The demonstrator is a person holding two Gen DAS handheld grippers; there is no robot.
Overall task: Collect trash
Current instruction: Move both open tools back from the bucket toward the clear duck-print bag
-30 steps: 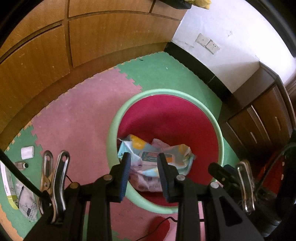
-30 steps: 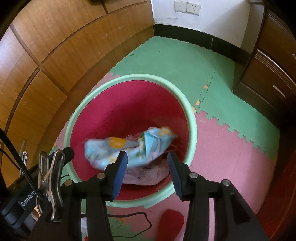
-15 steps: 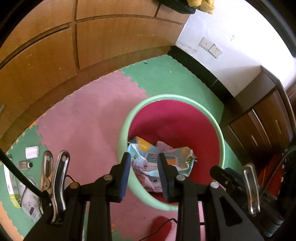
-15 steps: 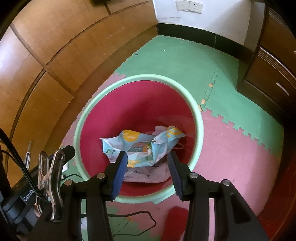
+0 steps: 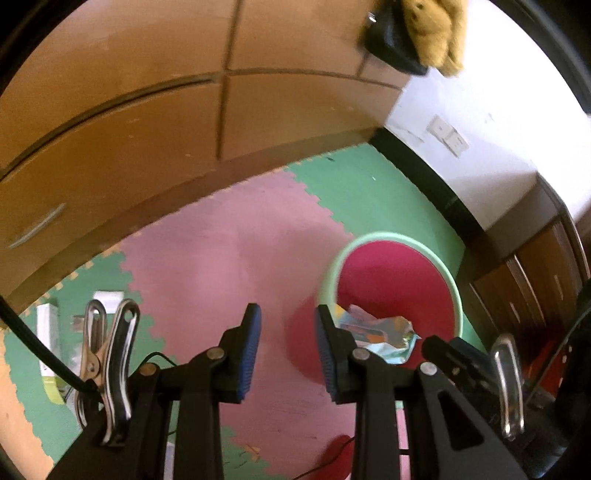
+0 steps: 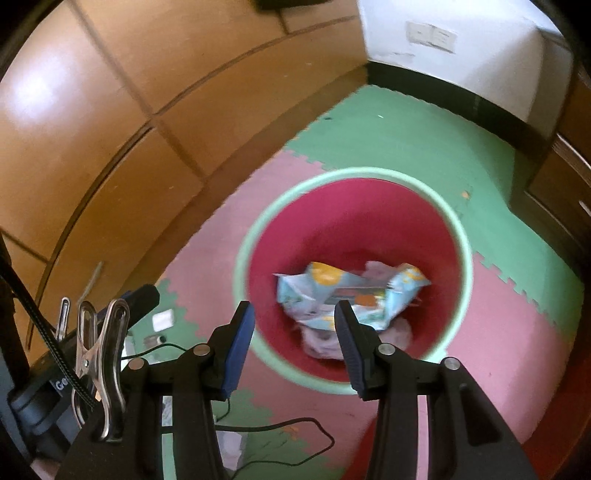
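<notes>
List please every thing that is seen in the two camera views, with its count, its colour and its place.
round plastic bin: one, red inside with pale green rim, standing on the mat.
crumpled printed wrapper: one, light blue with yellow and orange, inside the bin, on pale pinkish trash.
foam puzzle floor mat: pink and green tiles, covering the floor.
wooden cabinet panels: light brown, along the left wall.
dark wooden drawers: brown, right of the bin.
wall sockets: two, white, on the white wall.
small white items: a few, on the green tile at far left; too blurred to name.
thin black cable: one, on the mat near the camera.
left gripper: black, blue pads, open, empty.
right gripper: black, blue pads, open, empty.
</notes>
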